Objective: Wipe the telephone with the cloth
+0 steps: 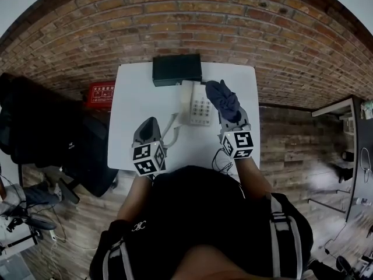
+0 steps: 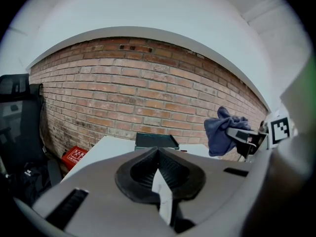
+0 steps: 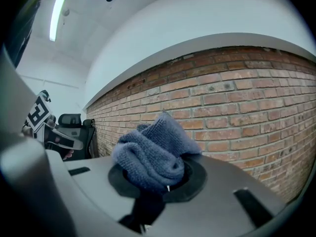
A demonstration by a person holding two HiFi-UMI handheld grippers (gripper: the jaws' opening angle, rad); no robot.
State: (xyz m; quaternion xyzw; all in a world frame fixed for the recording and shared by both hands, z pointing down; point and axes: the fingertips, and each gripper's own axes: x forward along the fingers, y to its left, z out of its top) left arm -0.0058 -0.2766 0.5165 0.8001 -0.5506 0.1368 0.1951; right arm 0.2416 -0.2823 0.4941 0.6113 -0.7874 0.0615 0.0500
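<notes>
A white telephone [image 1: 200, 105] with a grey keypad lies in the middle of the white table [image 1: 133, 101], its handset along its left side. My right gripper [image 1: 231, 120] is shut on a dark blue cloth [image 1: 225, 100], which hangs over the telephone's right edge. In the right gripper view the cloth [image 3: 153, 149] bulges out between the jaws of the right gripper [image 3: 159, 177]. My left gripper [image 1: 150, 123] is shut on nothing, above the table's front left, apart from the telephone. In the left gripper view the left gripper [image 2: 158, 154] has its pads together, and the cloth [image 2: 222, 131] shows at the right.
A black box [image 1: 176, 69] sits at the table's far edge against the brick wall. The telephone's cord [image 1: 171, 126] curls toward the front edge. A red box [image 1: 100, 94] stands on the floor at the left, beside a black chair [image 1: 41, 121].
</notes>
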